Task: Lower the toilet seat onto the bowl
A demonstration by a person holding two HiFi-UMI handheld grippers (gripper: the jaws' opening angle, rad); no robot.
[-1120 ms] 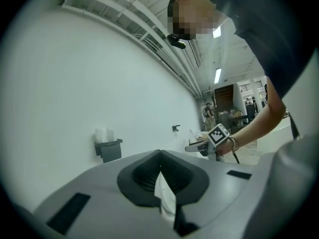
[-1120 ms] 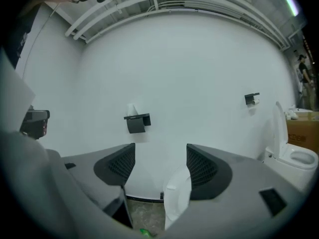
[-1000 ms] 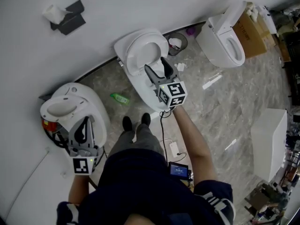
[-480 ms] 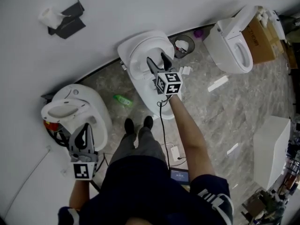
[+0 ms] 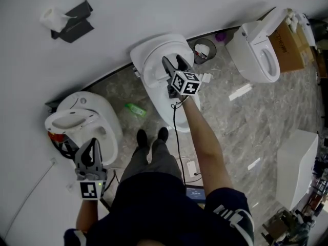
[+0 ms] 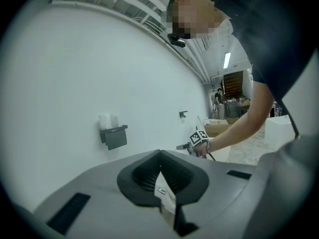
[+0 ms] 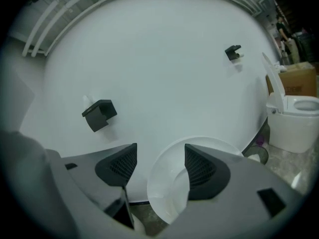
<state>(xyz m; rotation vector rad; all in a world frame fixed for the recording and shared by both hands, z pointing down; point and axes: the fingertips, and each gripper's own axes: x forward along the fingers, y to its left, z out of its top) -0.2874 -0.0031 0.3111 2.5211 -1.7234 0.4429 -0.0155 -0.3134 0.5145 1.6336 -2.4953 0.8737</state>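
Observation:
The middle white toilet's bowl point(image 5: 161, 104) stands against the wall with its seat point(image 5: 154, 60) raised upright. My right gripper point(image 5: 173, 61) reaches over the bowl, open, with the raised seat's rim between its jaws. Its jaws have closed a little in the last second. In the right gripper view the round white seat point(image 7: 169, 193) shows between the two dark pads of my right gripper point(image 7: 160, 151), nearer the right one, and the left pad stays apart from it. My left gripper point(image 5: 93, 142) hangs by the left toilet, shut on nothing; its pads meet in the left gripper view point(image 6: 160, 156).
Another toilet point(image 5: 82, 122) stands at the left and a third point(image 5: 259, 55) at the right beside a cardboard box point(image 5: 287, 50). A green bottle point(image 5: 134, 108), a small bin point(image 5: 202, 49), a cable and a screen device point(image 5: 195, 192) lie on the floor. A white cabinet point(image 5: 297, 163) is at the right.
My right gripper has moved up the picture from over the bowl to the raised seat, and its wrist has rolled. My left gripper has sunk slightly toward the lower left.

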